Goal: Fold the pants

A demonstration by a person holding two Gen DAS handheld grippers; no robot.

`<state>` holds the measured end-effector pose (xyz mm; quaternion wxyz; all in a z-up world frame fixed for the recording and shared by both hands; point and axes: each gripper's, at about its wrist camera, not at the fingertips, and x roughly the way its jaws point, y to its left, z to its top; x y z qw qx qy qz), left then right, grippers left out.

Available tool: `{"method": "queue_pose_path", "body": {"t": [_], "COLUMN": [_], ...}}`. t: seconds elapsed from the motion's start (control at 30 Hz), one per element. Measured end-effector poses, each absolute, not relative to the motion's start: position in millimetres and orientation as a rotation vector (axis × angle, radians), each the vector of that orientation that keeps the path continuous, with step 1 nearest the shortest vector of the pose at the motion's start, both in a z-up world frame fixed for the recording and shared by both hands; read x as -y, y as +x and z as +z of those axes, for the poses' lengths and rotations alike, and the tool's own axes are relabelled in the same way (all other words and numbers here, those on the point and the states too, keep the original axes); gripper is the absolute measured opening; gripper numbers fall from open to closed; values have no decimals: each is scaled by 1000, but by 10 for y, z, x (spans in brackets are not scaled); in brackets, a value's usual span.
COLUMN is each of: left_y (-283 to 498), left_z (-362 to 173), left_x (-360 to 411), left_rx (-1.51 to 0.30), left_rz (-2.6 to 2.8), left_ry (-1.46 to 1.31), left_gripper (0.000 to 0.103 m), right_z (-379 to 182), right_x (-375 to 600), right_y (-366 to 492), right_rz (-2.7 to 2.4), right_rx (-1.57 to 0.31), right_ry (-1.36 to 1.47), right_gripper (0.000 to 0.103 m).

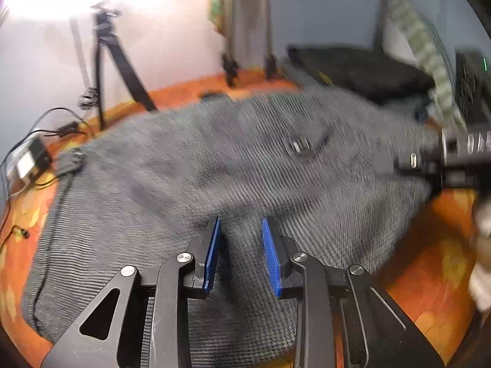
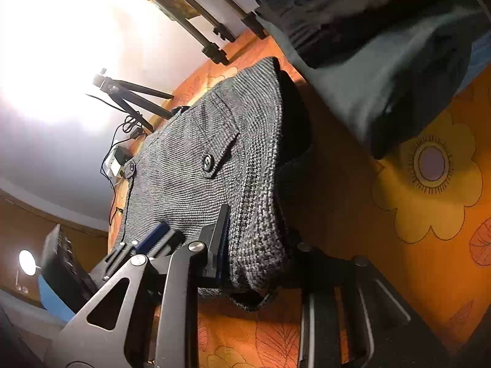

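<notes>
While the grey pants [image 1: 190,165] lie spread ahead on the flowered orange surface [image 2: 429,202], the left tongs [image 1: 241,253] hover apart; the right tongs [image 2: 245,245] stand clamped on a hem. Soft, thick weave should drape; edges offer the surest hold.

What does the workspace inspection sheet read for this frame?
Surface: orange floral cloth.
Job's things: grey knit pants, spread out, buttoned pocket flap.
Clutter: dark folded garments at the far edge.
Grippers: left gripper open over the pants; right gripper shut on the pants' edge.
Cables: black wires and a small device.
Surroundings: tripod, bright light, wall.
</notes>
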<state>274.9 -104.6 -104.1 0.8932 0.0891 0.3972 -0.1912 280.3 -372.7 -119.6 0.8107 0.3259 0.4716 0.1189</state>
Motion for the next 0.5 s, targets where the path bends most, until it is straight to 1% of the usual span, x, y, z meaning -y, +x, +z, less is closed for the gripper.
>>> {"method": "queue_pose_path", "body": {"t": [0.1,0.2,0.27,0.33,0.5], "left_y": [2779,2852,2806,2811,2745], "left_z": [-950,-1151,-1207,-1159,-911], "left_x": [942,948,1004,1031,871], "left_rx": [-794,-867,-843,-852,-820], "left_rz": [-390,-393,-392,-393,-386], "left_ry": [163,178,205,225,150], "left_gripper": [26,26,27,26,26], "right_z": [-1157,-1109,-1074,-1040,-924], "right_x": [3724,3702,3669,3646,3591], "right_y": [2810,2807,2807,2806,2827], "right_rz": [258,256,260,258,263], "right_rx": [-996,-983,-971,-962,-941], "right_ry": [689,667,654,639,617], "right_gripper": [24,24,23,23,22]}}
